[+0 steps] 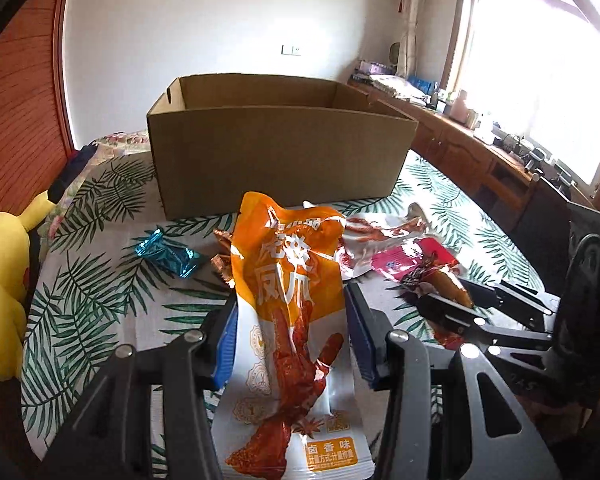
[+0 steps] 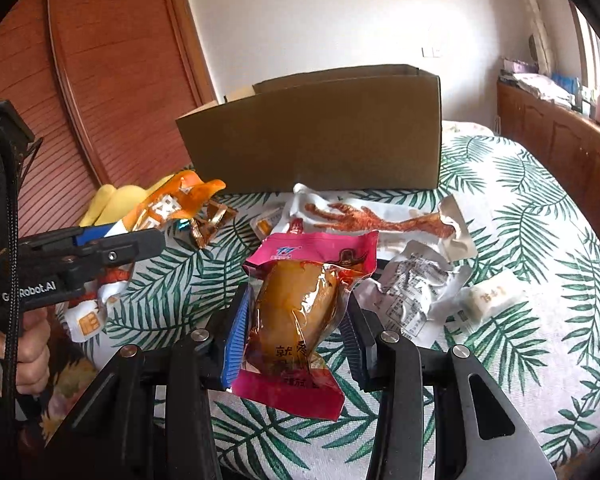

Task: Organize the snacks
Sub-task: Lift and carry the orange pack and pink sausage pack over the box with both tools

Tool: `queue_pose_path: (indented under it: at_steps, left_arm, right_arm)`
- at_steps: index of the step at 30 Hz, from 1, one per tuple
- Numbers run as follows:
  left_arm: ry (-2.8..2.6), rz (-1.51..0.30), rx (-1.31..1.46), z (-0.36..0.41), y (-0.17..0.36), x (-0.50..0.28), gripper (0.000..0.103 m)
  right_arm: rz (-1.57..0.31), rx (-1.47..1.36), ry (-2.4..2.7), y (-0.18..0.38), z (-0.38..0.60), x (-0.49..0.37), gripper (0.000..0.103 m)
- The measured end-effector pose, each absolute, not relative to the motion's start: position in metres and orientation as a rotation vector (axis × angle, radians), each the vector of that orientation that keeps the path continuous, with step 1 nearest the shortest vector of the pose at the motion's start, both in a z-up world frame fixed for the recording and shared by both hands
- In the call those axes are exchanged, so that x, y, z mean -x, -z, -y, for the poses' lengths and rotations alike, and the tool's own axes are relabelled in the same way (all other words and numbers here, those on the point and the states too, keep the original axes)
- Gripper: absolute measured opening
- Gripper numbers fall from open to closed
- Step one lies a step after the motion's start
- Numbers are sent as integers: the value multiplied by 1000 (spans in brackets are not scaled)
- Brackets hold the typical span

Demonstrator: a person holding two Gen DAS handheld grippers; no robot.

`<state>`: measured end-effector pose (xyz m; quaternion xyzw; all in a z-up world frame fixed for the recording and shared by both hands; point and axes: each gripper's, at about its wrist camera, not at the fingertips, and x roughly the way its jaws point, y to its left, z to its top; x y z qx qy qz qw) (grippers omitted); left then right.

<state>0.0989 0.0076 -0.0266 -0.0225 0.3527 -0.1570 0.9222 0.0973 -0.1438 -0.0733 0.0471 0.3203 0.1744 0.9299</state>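
Nearest the left wrist camera, the left gripper (image 1: 290,332) has its jaws partly closed, and its blue pads (image 1: 226,344) press both sides of an orange and white snack packet (image 1: 288,320) printed with a chicken foot. The packet stands upright between the fingers, lifted clear of the leaf-print cloth (image 1: 100,280), on the near side of the cardboard box (image 1: 276,152). The box is open at the top, and its inside cannot be seen from here.

Left of the box's near corner sits a yellow plush toy (image 1: 0,280). Between the toy and the orange packet lies a small blue foil sweet (image 1: 168,256), in front of the box. Just behind the orange packet, still in front of the box, are copper-coloured wrappers (image 1: 222,240) and a clear chicken-foot packet (image 1: 380,232).

Further right, the right gripper (image 2: 296,320) has its jaws likewise partly closed, gripping a pink packet (image 2: 300,304) holding a brown piece of meat, raised above the cloth in front of the box. To its right on the cloth, before the box's right end, lie a crumpled white packet (image 2: 416,292) and a small white wrapped sweet (image 2: 492,296). At the left edge of the right wrist view, a hand (image 2: 28,344) holds the left gripper's handle.
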Motion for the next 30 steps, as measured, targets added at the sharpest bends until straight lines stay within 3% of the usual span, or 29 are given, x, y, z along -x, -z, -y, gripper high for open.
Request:
queue_pose_path:
  at_steps: [30]
  left_arm:
    - [350,-640,93,-3,-5,-93,47]
  right_arm:
    - [-581,-108,-327,42,163,-89,42]
